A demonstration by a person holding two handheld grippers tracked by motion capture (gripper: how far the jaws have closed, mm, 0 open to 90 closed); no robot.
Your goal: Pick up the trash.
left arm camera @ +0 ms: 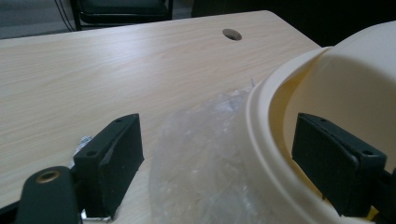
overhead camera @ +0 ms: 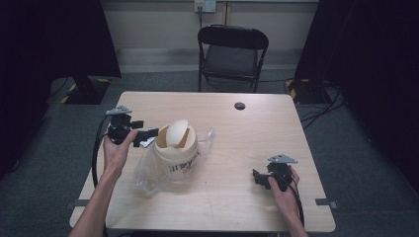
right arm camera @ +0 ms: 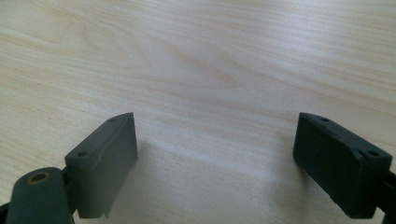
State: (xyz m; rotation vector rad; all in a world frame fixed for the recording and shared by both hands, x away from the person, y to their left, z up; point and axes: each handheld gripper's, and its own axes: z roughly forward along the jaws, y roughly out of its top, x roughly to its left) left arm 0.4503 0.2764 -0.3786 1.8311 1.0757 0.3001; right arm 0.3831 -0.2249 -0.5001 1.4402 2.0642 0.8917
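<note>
A cream bin (overhead camera: pixel 177 148) with a tilted swing lid (overhead camera: pixel 176 132) stands left of the table's middle, and a clear plastic bag (overhead camera: pixel 148 175) is draped around it. My left gripper (overhead camera: pixel 147 134) is open at the bin's left rim. In the left gripper view its jaws (left arm camera: pixel 219 156) straddle the bag (left arm camera: pixel 196 154) and the bin's rim (left arm camera: pixel 261 135), with one jaw over the bin's mouth. My right gripper (overhead camera: pixel 259 178) rests low near the table's right front, open. Its jaws (right arm camera: pixel 217 158) hold nothing, with bare wood under them.
The light wooden table (overhead camera: pixel 237 133) has a round cable hole (overhead camera: pixel 239 105) at the back. A black folding chair (overhead camera: pixel 232 49) stands beyond the far edge. Dark stands and cables lie on the floor at both sides.
</note>
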